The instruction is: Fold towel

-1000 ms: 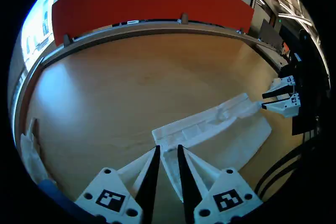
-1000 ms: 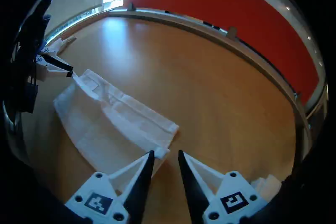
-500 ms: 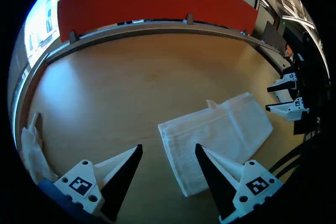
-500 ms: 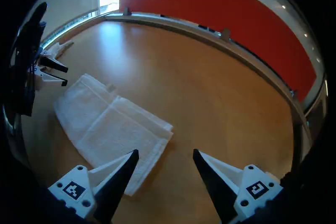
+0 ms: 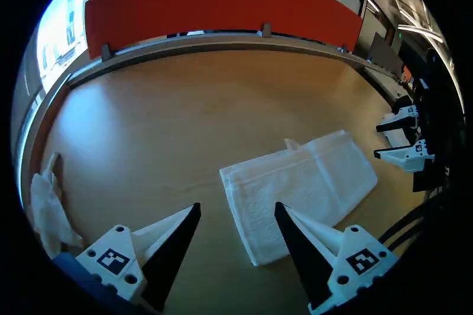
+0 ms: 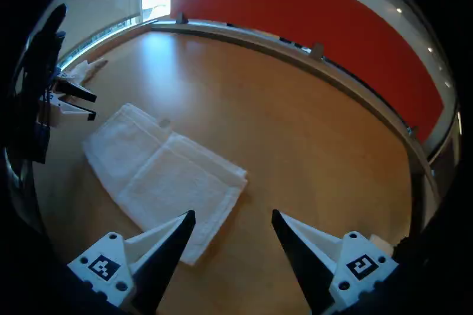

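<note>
A white towel lies folded flat on the wooden table, a small tag sticking out at its far edge. In the left gripper view my left gripper stands open just short of the towel's near end, touching nothing. My right gripper is at the far right, open, a little off the towel's other end. In the right gripper view the towel lies ahead to the left. There my right gripper is open beside its near corner, and the left gripper is open at the far left.
A red panel stands behind a raised rail along the table's far edge. A crumpled white cloth lies at the left edge, and it appears as the cloth beyond the left gripper. Black cables run at the right.
One second ago both grippers were shut on the towel's ends, holding a fold up. They have let go, opened and drawn back, and the towel now lies flat.
</note>
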Motion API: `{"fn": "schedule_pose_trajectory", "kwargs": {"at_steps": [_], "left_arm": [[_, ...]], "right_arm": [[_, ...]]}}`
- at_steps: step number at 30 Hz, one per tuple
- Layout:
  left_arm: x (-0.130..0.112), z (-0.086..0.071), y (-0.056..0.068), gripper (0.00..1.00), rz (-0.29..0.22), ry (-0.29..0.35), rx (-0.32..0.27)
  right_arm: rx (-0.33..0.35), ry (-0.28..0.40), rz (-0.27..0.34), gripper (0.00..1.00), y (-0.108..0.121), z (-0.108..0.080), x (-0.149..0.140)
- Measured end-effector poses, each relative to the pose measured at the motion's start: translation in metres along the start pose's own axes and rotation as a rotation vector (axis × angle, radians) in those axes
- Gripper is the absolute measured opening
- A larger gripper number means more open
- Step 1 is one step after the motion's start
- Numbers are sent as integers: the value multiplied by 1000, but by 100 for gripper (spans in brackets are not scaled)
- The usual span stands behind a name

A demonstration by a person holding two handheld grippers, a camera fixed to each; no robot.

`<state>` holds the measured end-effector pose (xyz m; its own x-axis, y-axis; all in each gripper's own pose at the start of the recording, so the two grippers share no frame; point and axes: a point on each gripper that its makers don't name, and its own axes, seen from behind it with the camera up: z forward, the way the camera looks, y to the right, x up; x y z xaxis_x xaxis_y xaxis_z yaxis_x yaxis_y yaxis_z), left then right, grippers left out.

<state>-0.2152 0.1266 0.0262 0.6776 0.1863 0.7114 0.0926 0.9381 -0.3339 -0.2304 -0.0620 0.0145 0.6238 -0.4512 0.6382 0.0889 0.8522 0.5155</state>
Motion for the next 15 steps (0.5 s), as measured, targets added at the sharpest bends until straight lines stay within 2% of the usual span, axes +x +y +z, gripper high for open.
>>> {"fn": "schedule_pose_trajectory", "kwargs": {"at_steps": [15], "left_arm": [[-20, -28, 7, 93, -28, 5, 16]], "right_arm": [[-3, -9, 12, 100, -10, -22, -23]]}}
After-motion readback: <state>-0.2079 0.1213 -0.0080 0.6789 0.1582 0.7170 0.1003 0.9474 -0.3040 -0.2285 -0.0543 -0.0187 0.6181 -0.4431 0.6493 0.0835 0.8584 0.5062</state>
